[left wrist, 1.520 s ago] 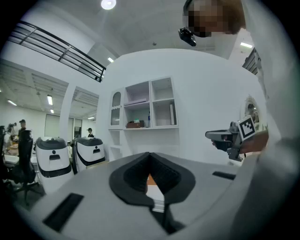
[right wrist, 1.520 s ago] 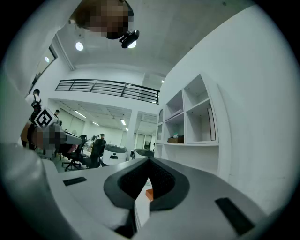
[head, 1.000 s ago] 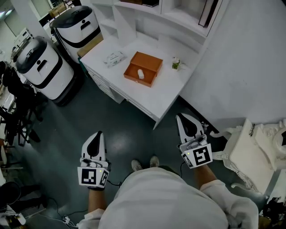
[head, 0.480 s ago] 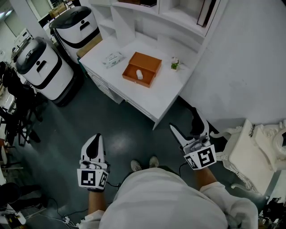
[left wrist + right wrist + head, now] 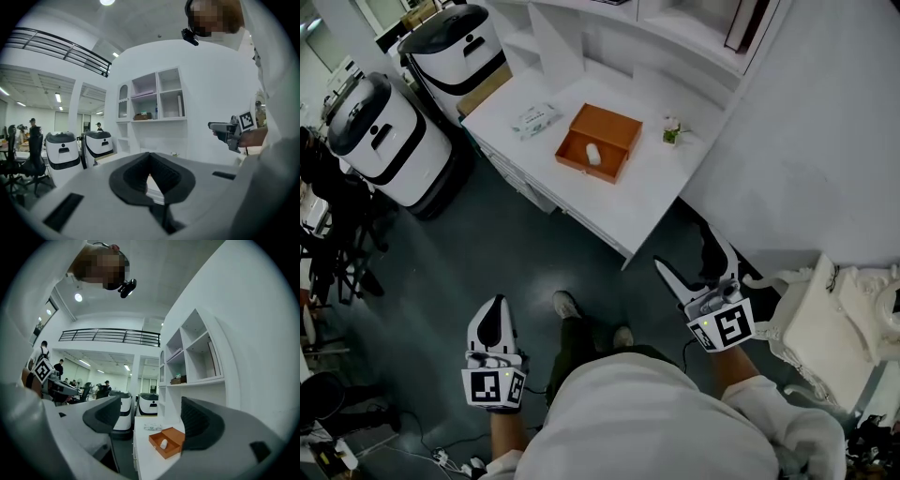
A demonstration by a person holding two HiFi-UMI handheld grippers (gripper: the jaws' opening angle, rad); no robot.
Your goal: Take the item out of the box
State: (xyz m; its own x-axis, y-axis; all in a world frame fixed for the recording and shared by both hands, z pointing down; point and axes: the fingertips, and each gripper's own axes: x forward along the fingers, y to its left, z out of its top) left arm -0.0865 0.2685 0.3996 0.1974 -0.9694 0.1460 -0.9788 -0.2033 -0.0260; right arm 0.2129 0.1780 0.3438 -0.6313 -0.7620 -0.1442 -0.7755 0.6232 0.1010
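Lying in the orange box (image 5: 609, 127) is a small white item (image 5: 593, 156); right tool (image 5: 684, 248) wide, left tool (image 5: 492, 314) closed.

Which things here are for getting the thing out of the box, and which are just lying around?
For the job: box, white item inside it, open right tool.

Just lying about: packet, plant, white machines.

open orange rectangular box (image 5: 598, 141) flat on white desk (image 5: 623, 202); small white oval item (image 5: 593, 155) lying inside it
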